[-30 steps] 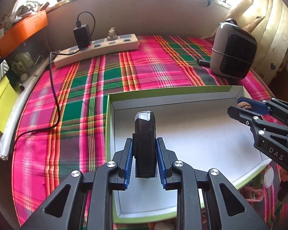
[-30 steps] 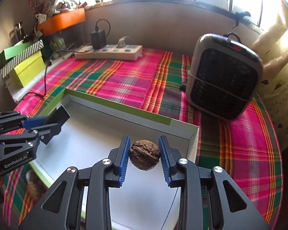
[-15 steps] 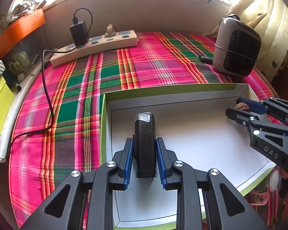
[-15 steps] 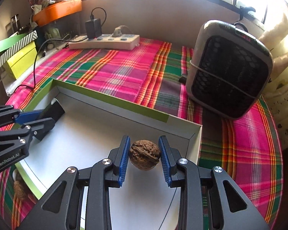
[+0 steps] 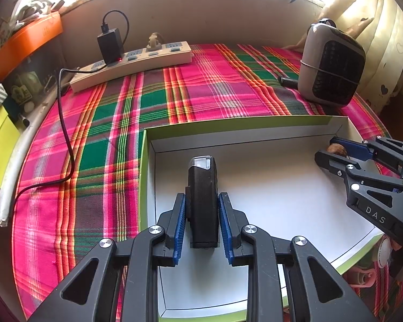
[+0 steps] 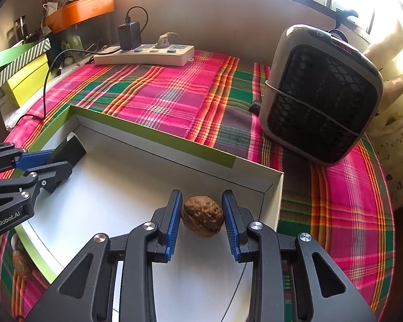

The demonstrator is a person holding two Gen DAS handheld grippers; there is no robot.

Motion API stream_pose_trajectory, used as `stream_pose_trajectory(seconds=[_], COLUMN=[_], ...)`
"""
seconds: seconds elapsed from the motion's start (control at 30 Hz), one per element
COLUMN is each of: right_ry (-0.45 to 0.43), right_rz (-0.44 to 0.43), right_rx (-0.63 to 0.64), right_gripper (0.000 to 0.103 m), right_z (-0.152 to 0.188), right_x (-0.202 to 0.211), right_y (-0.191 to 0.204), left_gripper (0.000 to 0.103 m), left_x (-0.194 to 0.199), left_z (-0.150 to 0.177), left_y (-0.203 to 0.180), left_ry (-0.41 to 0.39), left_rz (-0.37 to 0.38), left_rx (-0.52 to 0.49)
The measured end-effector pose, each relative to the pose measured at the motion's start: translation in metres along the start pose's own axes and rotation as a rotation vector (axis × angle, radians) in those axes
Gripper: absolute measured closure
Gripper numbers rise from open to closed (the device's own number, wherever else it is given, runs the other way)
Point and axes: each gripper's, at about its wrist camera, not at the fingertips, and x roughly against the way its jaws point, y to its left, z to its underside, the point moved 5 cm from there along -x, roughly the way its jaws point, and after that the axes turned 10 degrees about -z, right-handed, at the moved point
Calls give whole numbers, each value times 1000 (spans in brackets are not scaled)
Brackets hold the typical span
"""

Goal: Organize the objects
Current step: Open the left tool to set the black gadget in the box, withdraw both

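over the white box point(image 5: 282, 187), the left claw point(image 5: 202, 222) pinches a stiff black bike light point(image 5: 202, 201) by its flat sides, while the right claw point(image 6: 202, 218) pinches a hard, round walnut point(image 6: 202, 219) likely to roll once released.

Power strip point(image 5: 131, 61) behind box point(image 5: 145, 177) — heater point(image 5: 333, 64) right.

The tablecloth point(image 5: 201, 94) is woven plaid cloth, faintly creased. The box point(image 6: 153, 136) looks like smooth matt card, white inside with green outer walls. The walnut point(image 6: 202, 216) is rough and pitted, the black device point(image 5: 202, 204) matt plastic with a glossy clear tip, the heater point(image 6: 322, 94) satin plastic.
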Motion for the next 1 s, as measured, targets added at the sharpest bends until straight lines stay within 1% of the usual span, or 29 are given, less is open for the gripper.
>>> stream_pose_trajectory(seconds=[0.07, 0.2, 0.27, 0.33, 0.4, 0.83, 1.0], right_ry=[0, -5, -8, -16, -22, -79, -119], right_rz=[0, -6, -14, -12, -8, -15, -23], right_rx=[0, 1, 1, 2, 2, -28, -38], right_gripper=[71, 70, 66, 59, 58, 56, 56], right_z=[0, 0, 0, 0, -1, 3, 10], right_x=[0, 0, 0, 3, 5, 35, 58], right_y=[0, 1, 2, 3, 3, 6, 11], left_gripper=[80, 75, 74, 71, 67, 65, 65], left_x=[0, 1, 1, 3, 6, 34, 50], left_z=[0, -1, -1, 0, -1, 5, 13], left_y=[0, -1, -1, -1, 1, 10, 13], left_ry=[0, 2, 0, -3, -11, -52, -73], left_rz=[0, 16, 17, 17, 17, 23, 21], left_rx=[0, 6, 7, 7, 11, 35, 42])
